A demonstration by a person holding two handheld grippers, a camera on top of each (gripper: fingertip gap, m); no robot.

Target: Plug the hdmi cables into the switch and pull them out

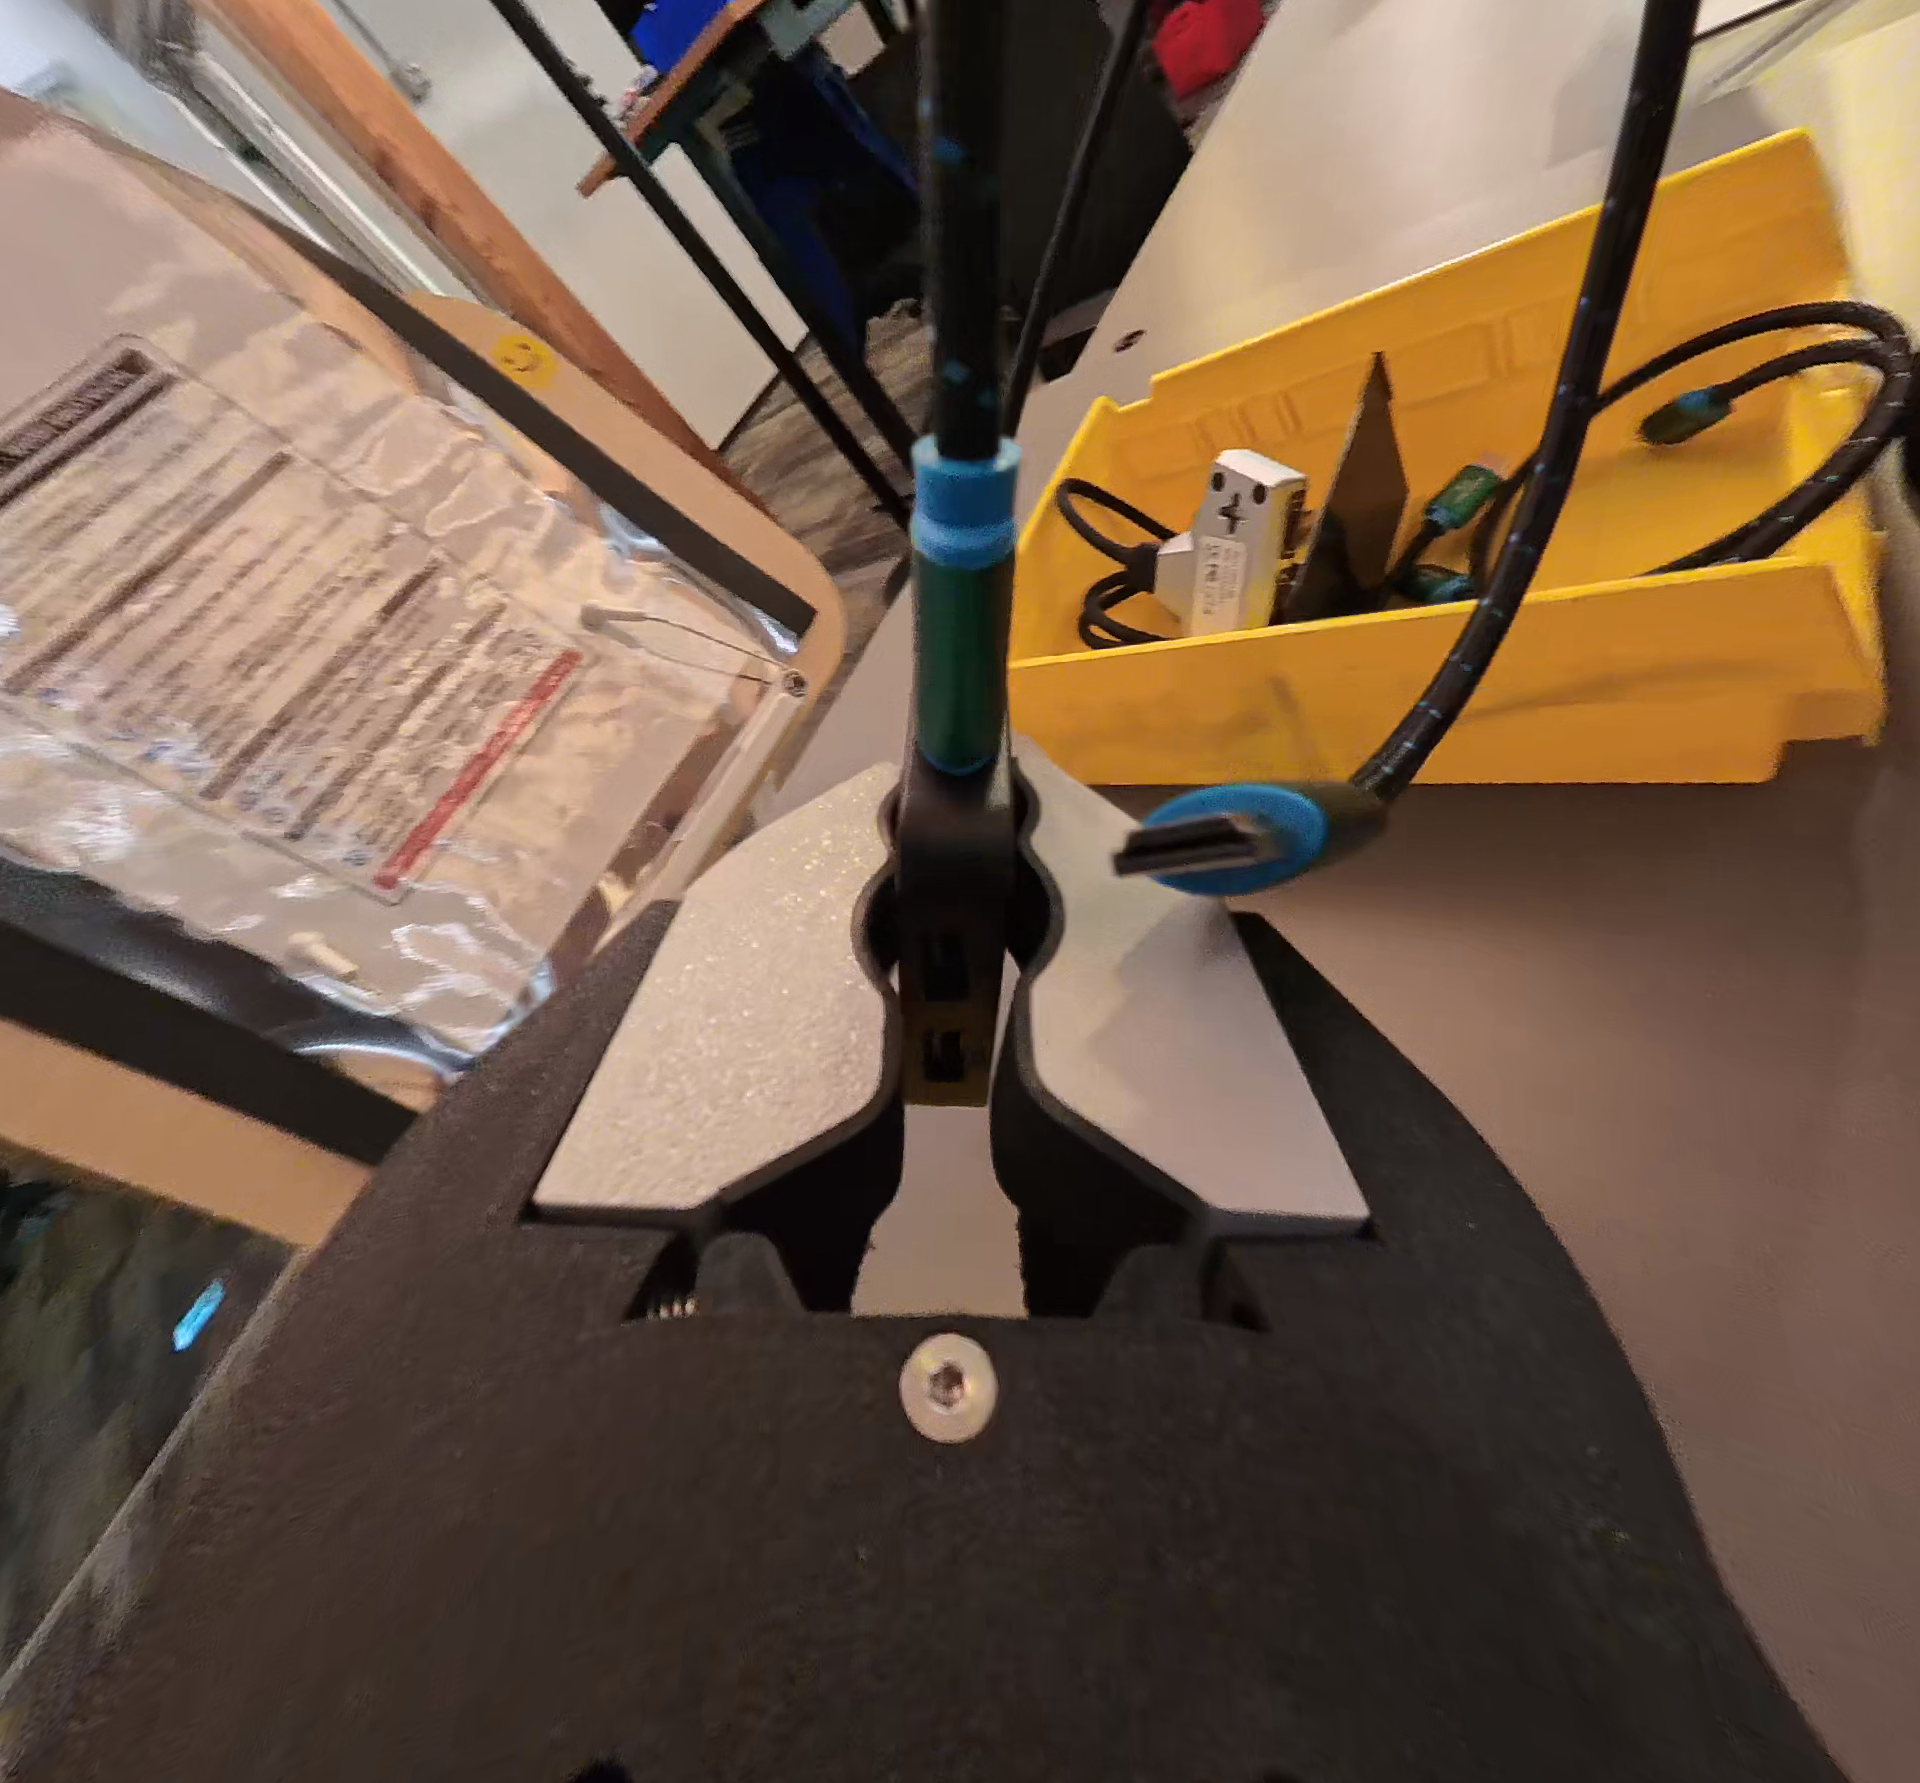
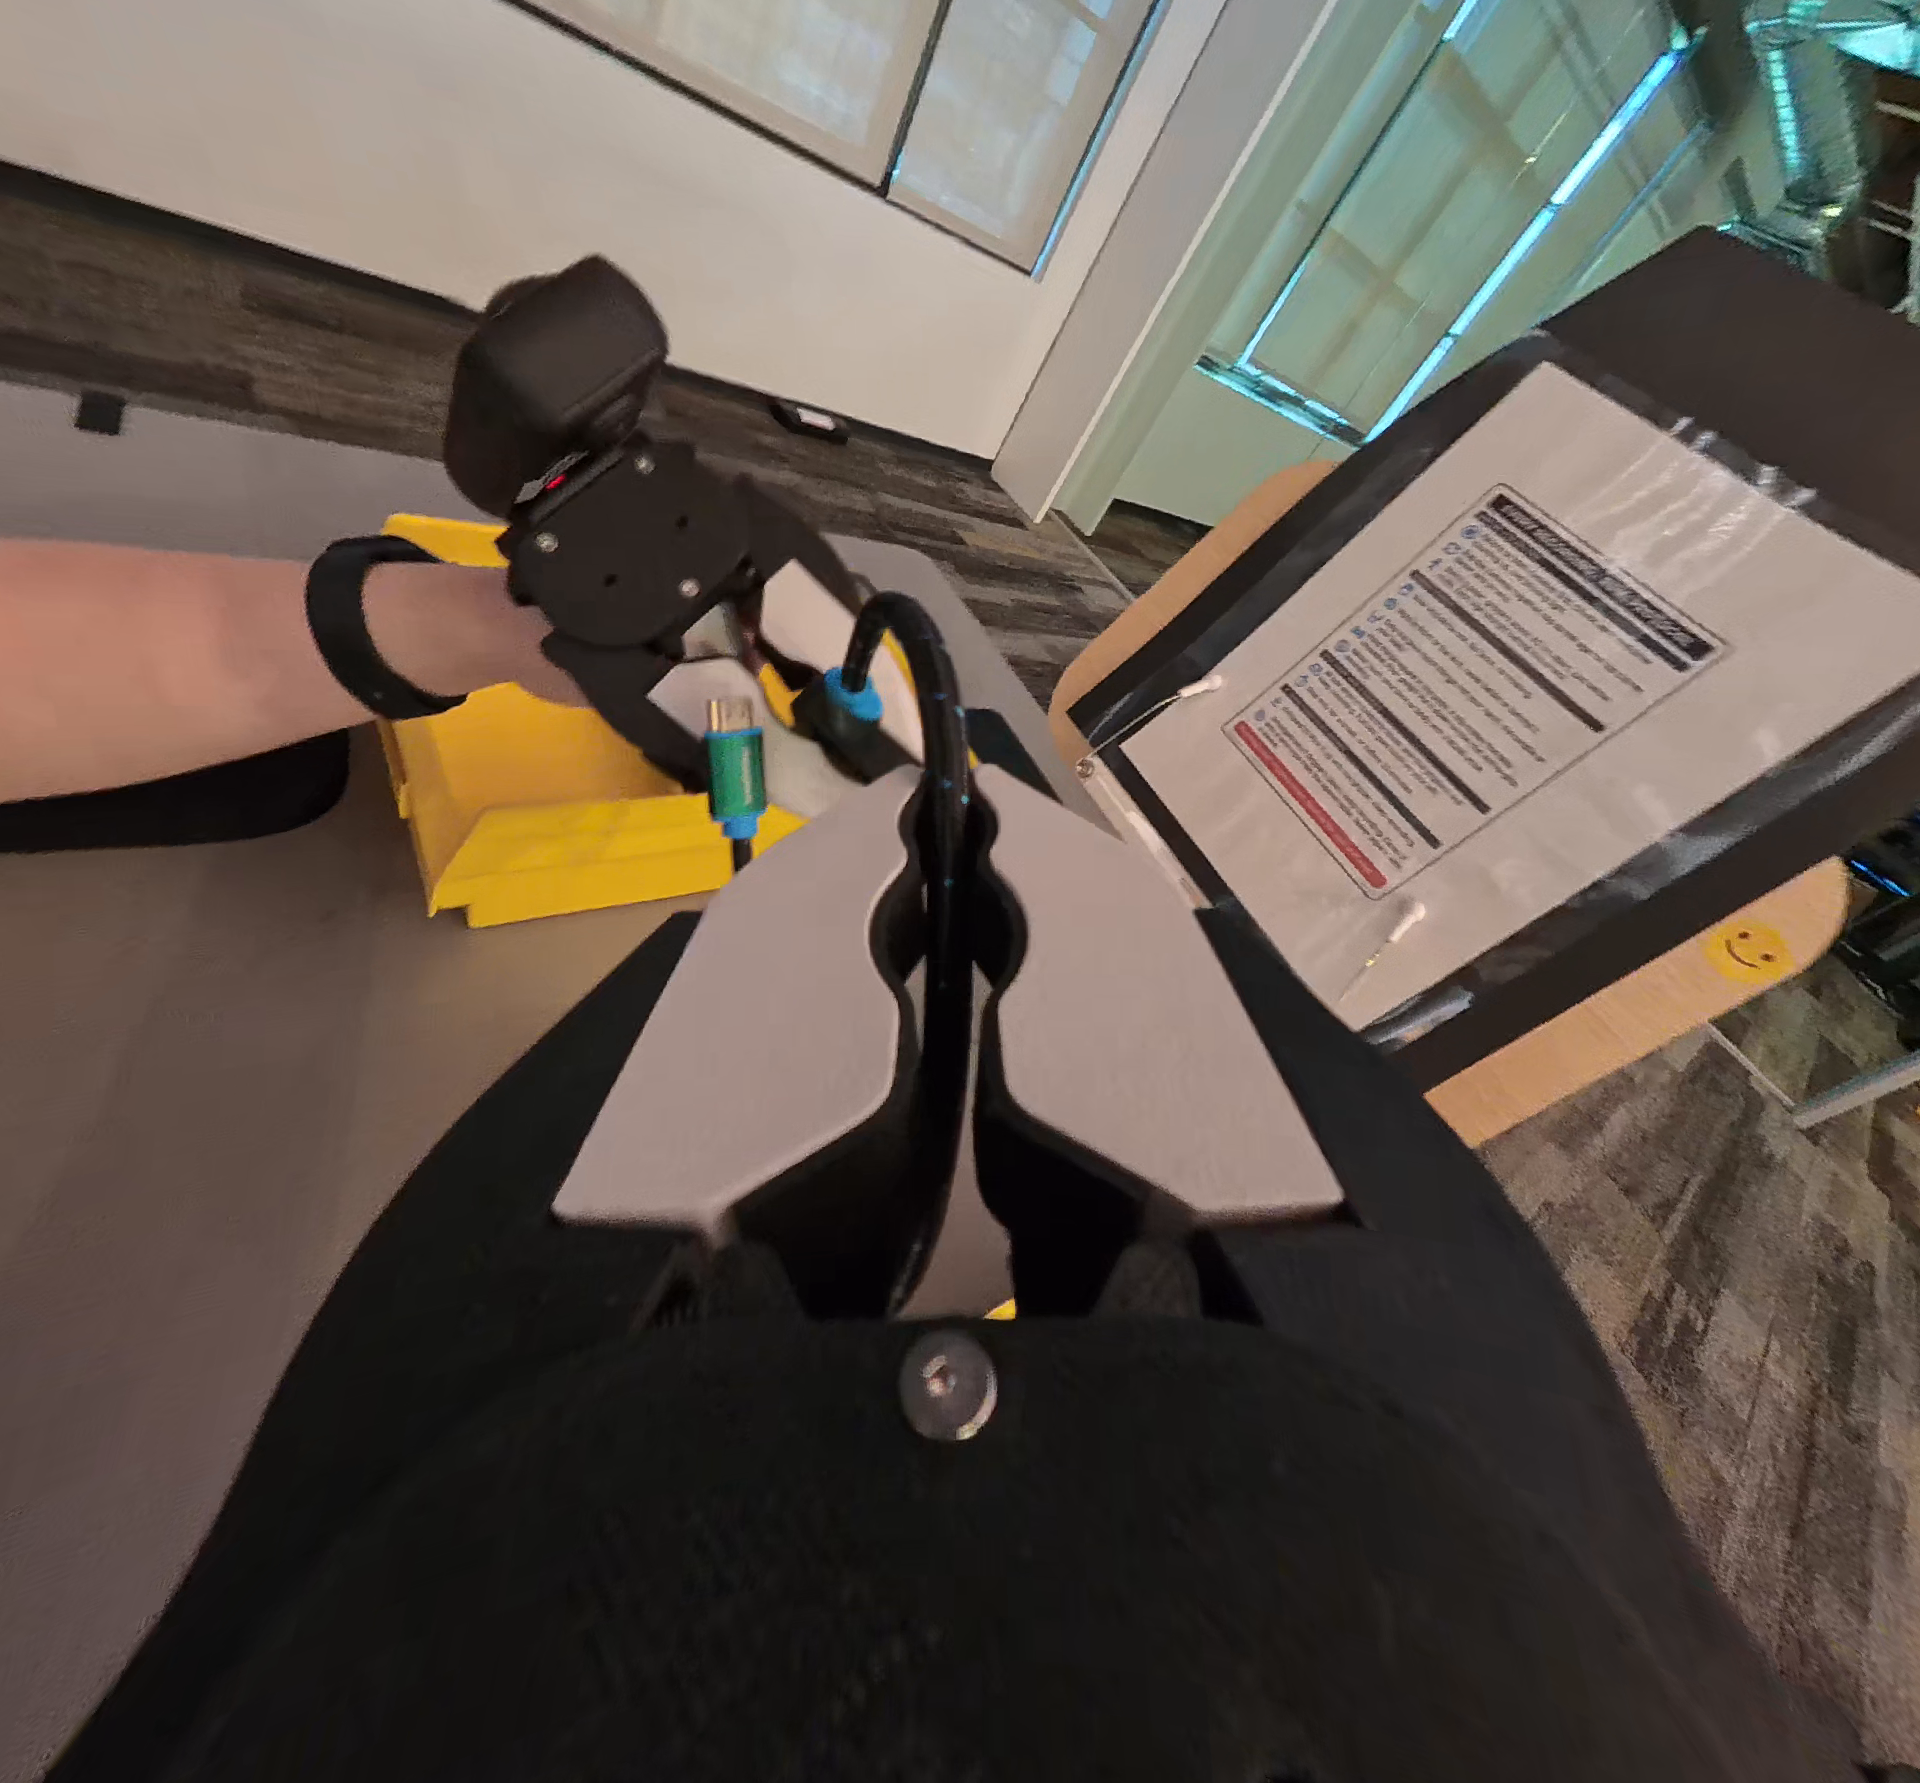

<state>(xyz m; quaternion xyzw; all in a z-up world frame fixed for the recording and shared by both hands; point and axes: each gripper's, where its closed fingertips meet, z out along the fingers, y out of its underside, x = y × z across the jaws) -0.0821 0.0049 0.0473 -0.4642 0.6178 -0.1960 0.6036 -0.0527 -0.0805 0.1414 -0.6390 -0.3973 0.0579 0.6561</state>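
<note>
My left gripper point(image 1: 954, 798) is shut on the dark front end of a green-bodied HDMI plug point(image 1: 958, 653). Its black braided cable point(image 1: 961, 175) runs away from the fingers. My right gripper point(image 2: 945, 798) is shut on a second black braided cable point(image 2: 948, 912). That cable arcs over to a plug with a blue collar point(image 2: 847, 705), which hangs free just right of the left fingertips point(image 1: 1236, 840). The green plug also shows in the right wrist view point(image 2: 735, 767). A small white box with a black lead point(image 1: 1242, 549), apparently the switch, lies in the yellow bin point(image 1: 1455, 684).
The yellow bin point(image 2: 582, 850) stands on the grey table point(image 1: 1558, 1162) and holds more green-ended cables point(image 1: 1460, 497). A tilted board with a plastic-covered printed sheet point(image 1: 260, 611) stands to the left, also in the right wrist view point(image 2: 1455, 694). A person's forearm point(image 2: 156, 653) holds the left gripper. Left tips to right tips: about 12 centimeters.
</note>
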